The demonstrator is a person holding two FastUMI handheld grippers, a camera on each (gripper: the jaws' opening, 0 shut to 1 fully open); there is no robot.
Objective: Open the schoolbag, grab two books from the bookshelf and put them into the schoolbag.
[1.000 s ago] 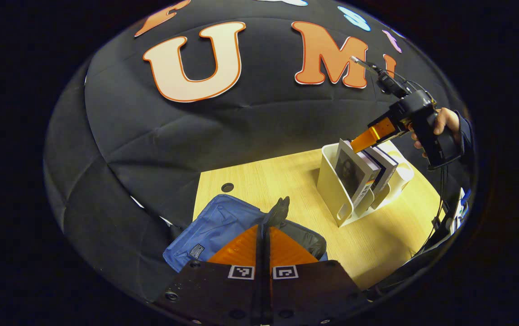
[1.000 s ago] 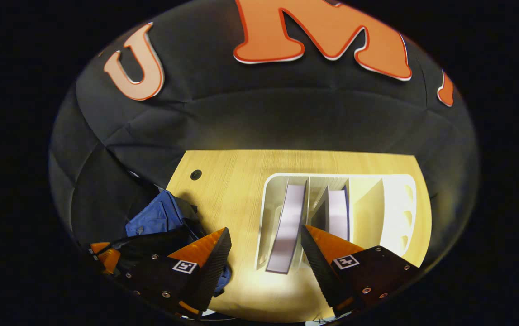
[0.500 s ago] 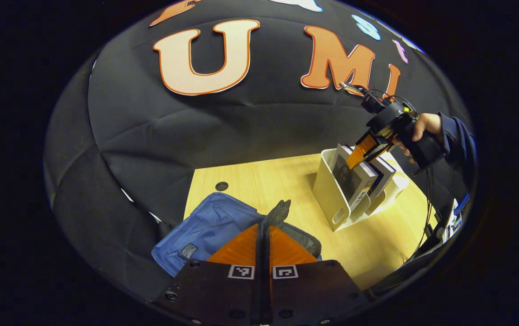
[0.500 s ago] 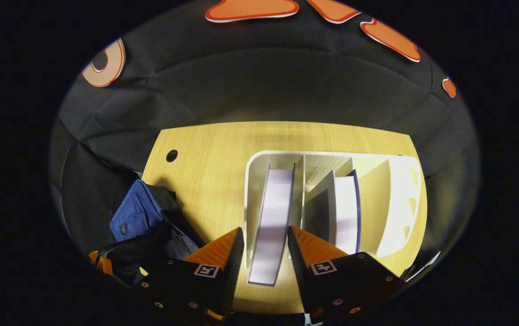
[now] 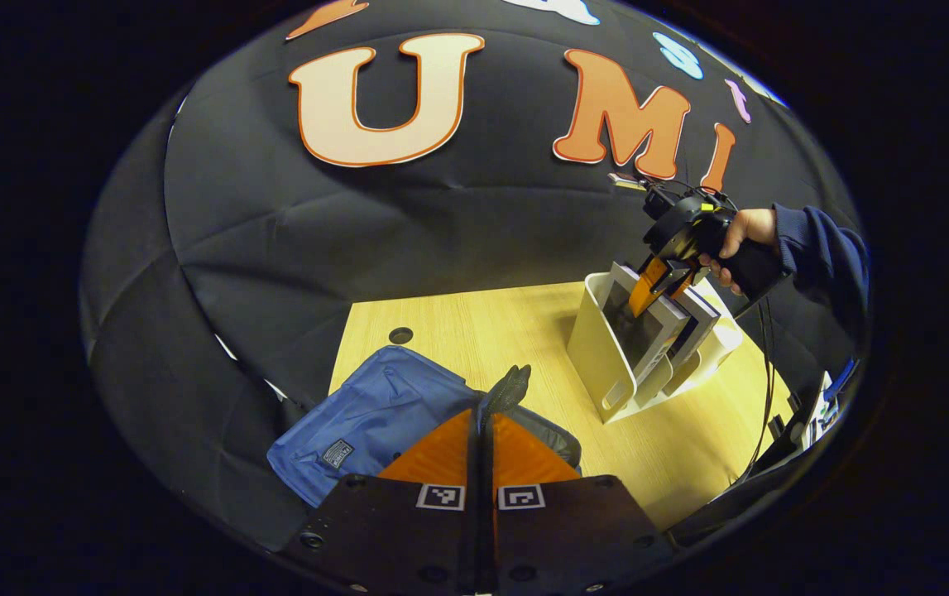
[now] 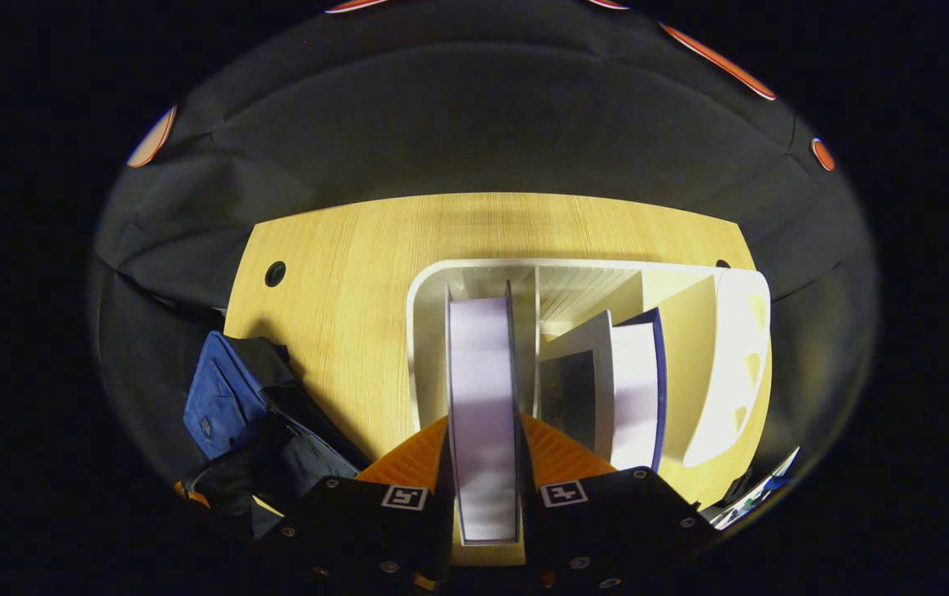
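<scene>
My right claw (image 6: 482, 463) squeezes the book (image 6: 482, 389) standing in the shelf (image 6: 428, 331) ahead so I can lift it, while my left claw (image 5: 482, 430), pinched tight on the bag (image 5: 375, 414) flap, holds it open

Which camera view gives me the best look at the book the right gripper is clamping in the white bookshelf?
The right gripper view: the book stands close up in the bookshelf's leftmost slot, page edges showing, with the right gripper closed on both sides. The left gripper view shows that book small and far off, cover visible, partly hidden by the gripper.
</scene>
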